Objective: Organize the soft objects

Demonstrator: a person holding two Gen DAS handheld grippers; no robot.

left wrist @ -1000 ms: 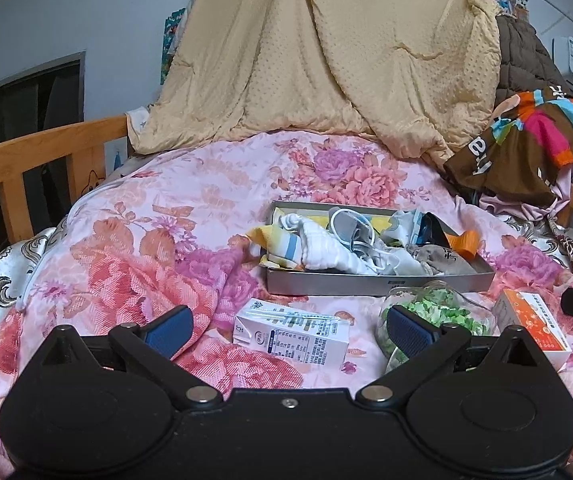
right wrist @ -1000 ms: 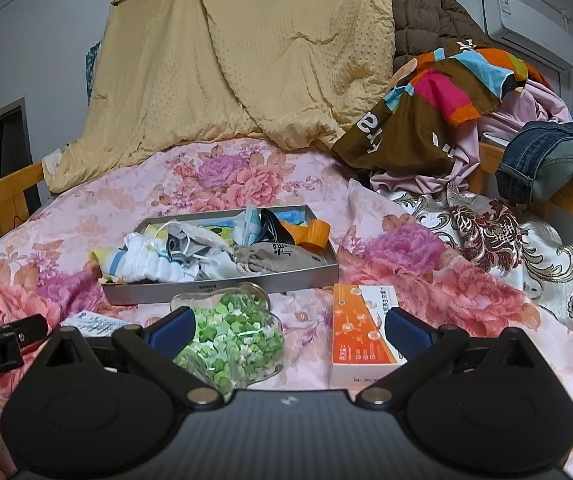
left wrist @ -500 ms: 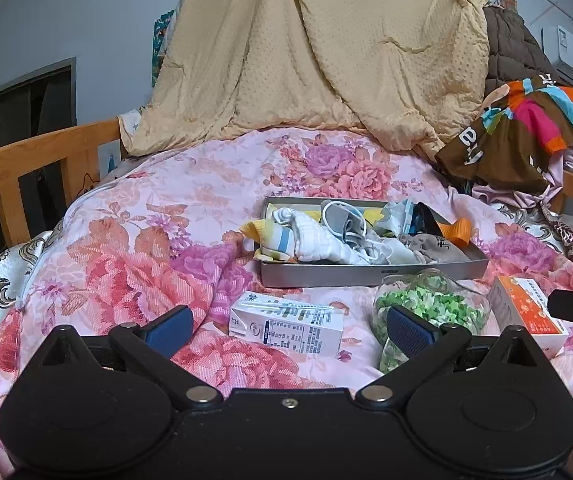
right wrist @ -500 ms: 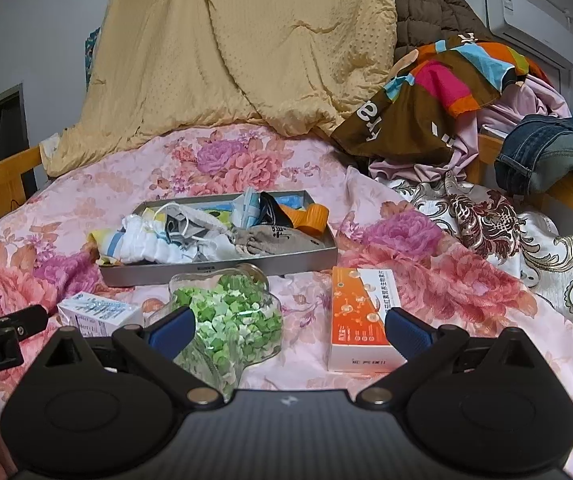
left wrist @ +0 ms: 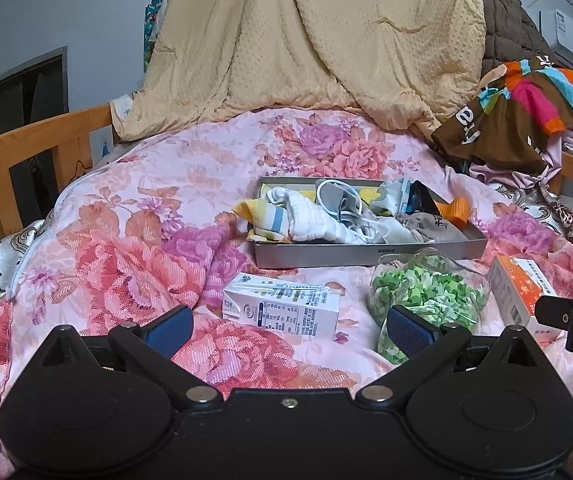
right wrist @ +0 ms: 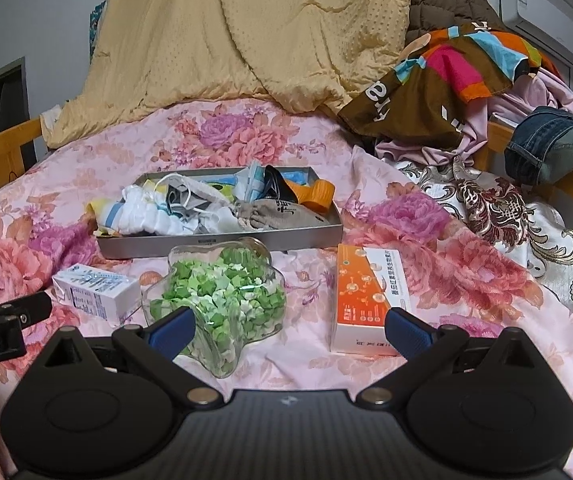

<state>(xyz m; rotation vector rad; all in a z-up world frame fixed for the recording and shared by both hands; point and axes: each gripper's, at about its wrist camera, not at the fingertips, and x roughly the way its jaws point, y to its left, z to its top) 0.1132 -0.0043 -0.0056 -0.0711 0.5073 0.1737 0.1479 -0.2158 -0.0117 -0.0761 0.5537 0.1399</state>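
Note:
A grey metal tray (left wrist: 370, 252) (right wrist: 222, 242) rests on the floral bedspread, heaped with soft items: a white ribbed cloth (left wrist: 314, 226) (right wrist: 146, 216), face masks (right wrist: 182, 196), a grey pouch (right wrist: 274, 214) and an orange piece (right wrist: 318, 194). My left gripper (left wrist: 288, 326) hovers open in front of a white carton (left wrist: 282, 310), empty. Further right, my right gripper (right wrist: 288, 326) is open too, holding nothing, just behind a star-shaped glass dish of green paper stars (right wrist: 222, 300) and an orange box (right wrist: 368, 300).
A tan quilt (left wrist: 306, 40) is piled at the bed's far end. Colourful clothes (right wrist: 458, 76) and jeans (right wrist: 554, 148) lie heaped on the right. A wooden rail (left wrist: 18, 152) runs along the left side. The other gripper's tip (right wrist: 2, 320) shows at the left edge.
Both grippers have drawn back and lifted a little, so the tray, carton, dish and box sit farther away and more fully in view. Both stay open.

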